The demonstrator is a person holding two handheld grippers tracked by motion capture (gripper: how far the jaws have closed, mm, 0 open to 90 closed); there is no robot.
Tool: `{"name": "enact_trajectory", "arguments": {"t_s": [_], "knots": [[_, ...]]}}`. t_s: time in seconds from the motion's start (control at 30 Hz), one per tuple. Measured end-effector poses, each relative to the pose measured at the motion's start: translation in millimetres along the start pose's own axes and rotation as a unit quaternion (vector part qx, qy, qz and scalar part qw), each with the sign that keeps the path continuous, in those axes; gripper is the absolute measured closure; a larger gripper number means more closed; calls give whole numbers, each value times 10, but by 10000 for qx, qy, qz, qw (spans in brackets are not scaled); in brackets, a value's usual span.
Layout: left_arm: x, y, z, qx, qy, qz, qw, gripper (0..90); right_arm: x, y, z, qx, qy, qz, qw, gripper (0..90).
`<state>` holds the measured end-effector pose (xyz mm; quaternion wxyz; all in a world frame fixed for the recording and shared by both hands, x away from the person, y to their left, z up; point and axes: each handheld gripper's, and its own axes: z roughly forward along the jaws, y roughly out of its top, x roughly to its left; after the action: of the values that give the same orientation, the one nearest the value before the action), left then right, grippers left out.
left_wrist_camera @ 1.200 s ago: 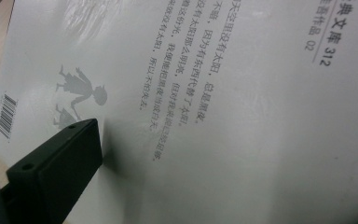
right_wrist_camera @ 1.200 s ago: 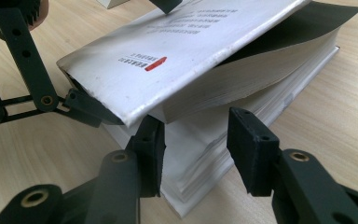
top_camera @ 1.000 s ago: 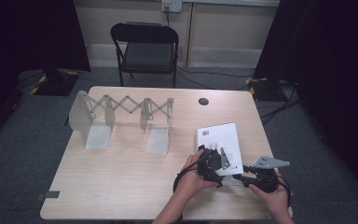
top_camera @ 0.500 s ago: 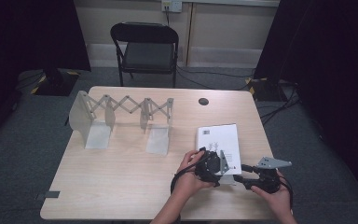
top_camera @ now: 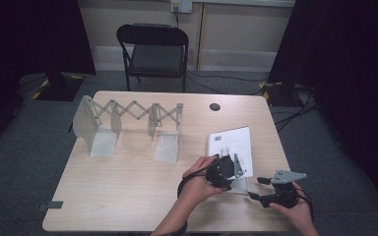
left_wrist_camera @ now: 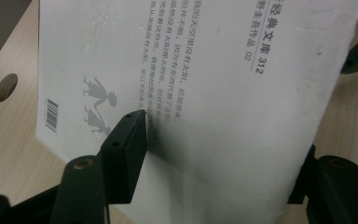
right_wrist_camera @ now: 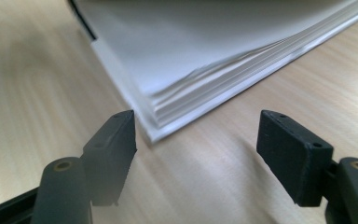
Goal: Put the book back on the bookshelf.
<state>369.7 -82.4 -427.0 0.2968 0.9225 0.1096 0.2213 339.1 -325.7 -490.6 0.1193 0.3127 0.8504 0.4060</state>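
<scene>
At the lower right of the high view:
Object: a white paperback book with printed black text and a barcode on its cover [top_camera: 231, 147] lies on the pale wooden table [top_camera: 128, 191], its near edge raised.
Long axis: runs from the lower right towards the upper middle of the high view, away from the person.
Left gripper [top_camera: 225, 171]: its jaws have just been closing across the book's width; in the left gripper view one black pad [left_wrist_camera: 123, 156] lies against the cover [left_wrist_camera: 223, 116] and the other sits at the far edge. Grip appears made on the book.
Right gripper [top_camera: 270, 196]: its jaws have just been opening; in the right gripper view they stand apart with nothing between them, the book's page corner [right_wrist_camera: 168, 116] just ahead.
Deciding relation: the left hand is nearer and holds the book; the right faces the lifted corner.
Background: a grey accordion bookend rack [top_camera: 128, 125] stands at the upper left.
</scene>
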Motion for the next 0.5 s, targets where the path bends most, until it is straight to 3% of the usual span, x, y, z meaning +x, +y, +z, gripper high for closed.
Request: {"name": "enact_trajectory", "arguments": {"t_s": [0.2, 0.5], "knots": [[108, 92, -83, 54, -78, -173, 9998, 416, 11, -42, 35, 184, 31, -162, 9997, 269], [211, 162, -141, 154, -217, -333, 9991, 433, -18, 6, 119, 145, -175, -281, 9993, 252]]}}
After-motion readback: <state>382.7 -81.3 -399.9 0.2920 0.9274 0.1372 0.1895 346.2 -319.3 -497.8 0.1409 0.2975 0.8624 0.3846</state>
